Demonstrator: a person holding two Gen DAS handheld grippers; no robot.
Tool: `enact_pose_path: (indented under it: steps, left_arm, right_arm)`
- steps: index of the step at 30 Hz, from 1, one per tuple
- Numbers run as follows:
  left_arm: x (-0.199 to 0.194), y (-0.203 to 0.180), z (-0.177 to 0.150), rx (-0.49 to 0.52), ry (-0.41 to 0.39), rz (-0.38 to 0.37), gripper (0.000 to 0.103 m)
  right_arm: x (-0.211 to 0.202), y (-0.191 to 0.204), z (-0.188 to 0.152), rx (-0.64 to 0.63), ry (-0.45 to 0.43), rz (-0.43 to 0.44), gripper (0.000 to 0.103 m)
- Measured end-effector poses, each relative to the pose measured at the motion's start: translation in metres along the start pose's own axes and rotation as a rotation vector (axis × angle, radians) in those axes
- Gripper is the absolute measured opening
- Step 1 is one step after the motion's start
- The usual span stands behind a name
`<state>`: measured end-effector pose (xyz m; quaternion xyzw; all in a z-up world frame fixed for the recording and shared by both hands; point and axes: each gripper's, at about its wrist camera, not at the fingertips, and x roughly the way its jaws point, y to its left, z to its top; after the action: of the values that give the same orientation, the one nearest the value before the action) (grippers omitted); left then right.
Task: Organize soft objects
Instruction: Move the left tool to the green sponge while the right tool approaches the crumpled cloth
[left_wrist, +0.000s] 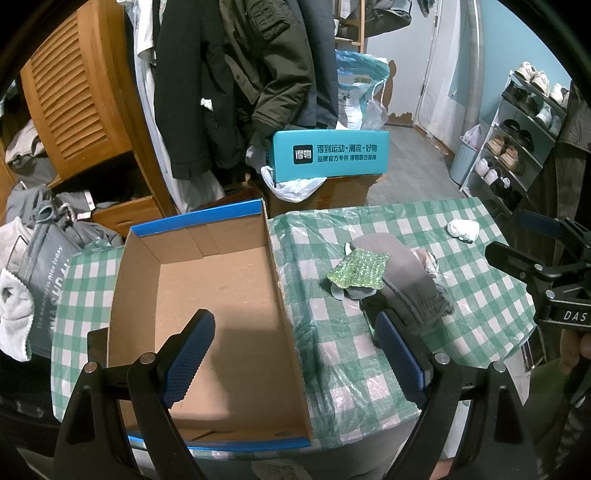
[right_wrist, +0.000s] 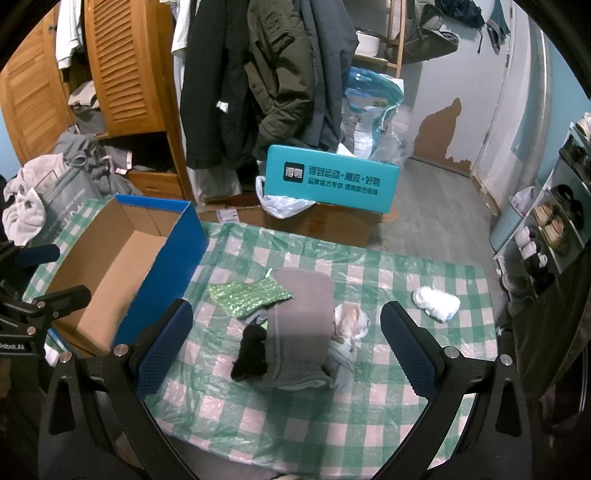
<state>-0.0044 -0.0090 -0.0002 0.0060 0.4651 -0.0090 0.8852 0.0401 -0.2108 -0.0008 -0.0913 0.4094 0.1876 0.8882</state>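
Observation:
A pile of soft items lies on the checked table: a grey sock-like piece (right_wrist: 301, 325) on top, a green sequined cloth (right_wrist: 249, 293) to its left, a black item (right_wrist: 251, 350) and a pale crumpled piece (right_wrist: 349, 321). A white bundle (right_wrist: 436, 300) sits apart to the right. The same grey piece (left_wrist: 406, 284), green cloth (left_wrist: 358, 271) and white bundle (left_wrist: 463, 229) show in the left wrist view. An open cardboard box (left_wrist: 207, 317) with blue rim stands left of the pile. My left gripper (left_wrist: 295, 354) is open over the box's right wall. My right gripper (right_wrist: 286, 354) is open above the pile, holding nothing.
The table (right_wrist: 406, 406) wears a green-and-white checked cloth under clear plastic. Beyond it stand a teal box (right_wrist: 332, 179) on cartons, hanging coats (right_wrist: 266, 74), a wooden wardrobe (right_wrist: 122, 74) with clothes heaps, and a shoe rack (right_wrist: 554, 221) at right.

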Motion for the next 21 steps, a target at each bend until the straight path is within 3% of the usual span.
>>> enact_pose_path:
  steps: [8, 21]
  left_arm:
    - [0.001, -0.014, 0.002, -0.002, 0.015, -0.011, 0.09]
    - [0.044, -0.037, 0.012, 0.029, 0.099, -0.04, 0.09]
  right_arm:
    - [0.003, -0.015, -0.003, 0.011, 0.009, -0.011, 0.101]
    - [0.03, -0.053, -0.017, 0.052, 0.079, -0.086, 0.101]
